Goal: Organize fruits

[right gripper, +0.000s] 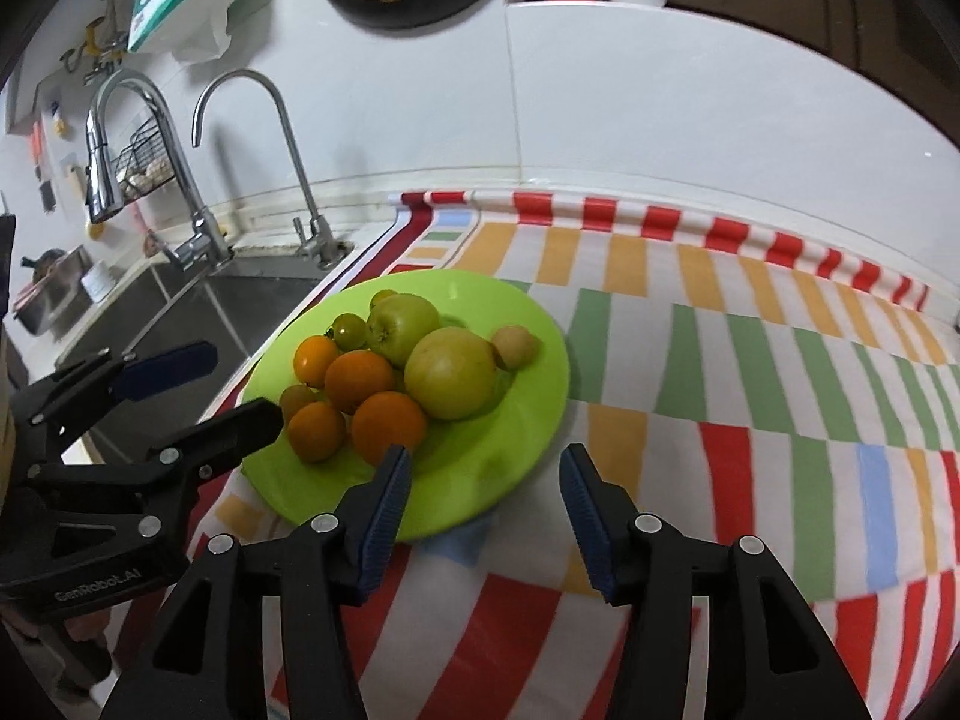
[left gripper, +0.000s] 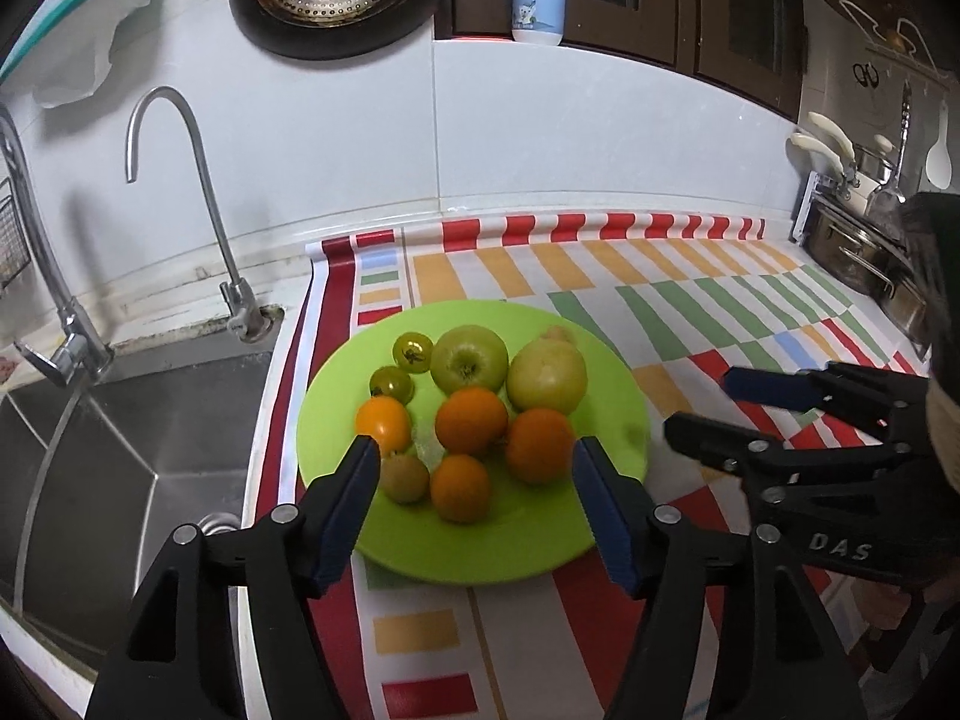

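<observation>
Both jaws apart, empty. Fruit pile on green plate lay just beyond left gripper; right gripper sat off to its right, farther.

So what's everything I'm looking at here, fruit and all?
plate: one, lime green, on the striped cloth beside the sink
oranges: three, orange, front of the fruit pile
yellow-orange tomato: one, sink side of the pile
green tomatoes: two, small, back of the pile toward the sink
green apple: one, back middle
pear-like fruit: one, yellow-green, back of the pile away from the sink
kiwis: two, brownish
cloth: one, striped, on the counter
sink: one, steel, two taps
left gripper: black, blue pads, open, empty
right gripper: same, open, empty
</observation>
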Action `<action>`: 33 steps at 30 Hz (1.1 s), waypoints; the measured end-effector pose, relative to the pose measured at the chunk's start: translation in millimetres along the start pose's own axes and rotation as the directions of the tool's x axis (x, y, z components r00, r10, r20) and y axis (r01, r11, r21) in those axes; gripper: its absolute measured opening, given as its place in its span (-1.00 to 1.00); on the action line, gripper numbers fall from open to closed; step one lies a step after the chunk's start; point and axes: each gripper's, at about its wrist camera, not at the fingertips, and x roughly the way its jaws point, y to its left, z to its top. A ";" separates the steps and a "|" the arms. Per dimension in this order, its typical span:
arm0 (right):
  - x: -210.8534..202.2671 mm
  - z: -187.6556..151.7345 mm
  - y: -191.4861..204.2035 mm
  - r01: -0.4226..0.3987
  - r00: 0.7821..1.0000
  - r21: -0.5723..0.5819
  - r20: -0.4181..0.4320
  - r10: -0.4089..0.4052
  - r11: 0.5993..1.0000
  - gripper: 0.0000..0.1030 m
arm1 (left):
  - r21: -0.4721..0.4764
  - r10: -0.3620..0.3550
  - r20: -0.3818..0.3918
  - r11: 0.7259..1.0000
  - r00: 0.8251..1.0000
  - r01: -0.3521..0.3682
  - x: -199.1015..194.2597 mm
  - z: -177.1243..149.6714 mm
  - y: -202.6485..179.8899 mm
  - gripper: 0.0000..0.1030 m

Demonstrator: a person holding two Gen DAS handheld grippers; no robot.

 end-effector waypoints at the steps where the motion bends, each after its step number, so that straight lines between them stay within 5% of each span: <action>1: -4.5 -1.7 -0.5 0.012 1.000 0.004 0.007 -0.012 1.000 0.18 | -0.001 0.005 0.003 1.000 1.000 -0.005 -3.8 -2.4 -2.6 0.32; 7: -41.7 -19.1 -7.9 0.100 0.993 0.034 0.055 -0.102 0.994 0.48 | -0.047 0.030 0.031 0.998 0.999 -0.029 -30.5 -17.7 -18.0 0.55; 18: -113.3 -62.7 -16.8 0.177 0.976 0.079 0.116 -0.185 0.981 0.67 | -0.091 0.094 0.099 0.992 0.991 -0.085 -93.4 -44.5 -55.2 0.90; 33: -205.2 -111.8 -7.6 0.195 0.954 0.131 0.206 -0.219 0.972 0.75 | -0.073 0.123 0.197 0.991 0.973 -0.111 -178.9 -70.8 -95.4 1.00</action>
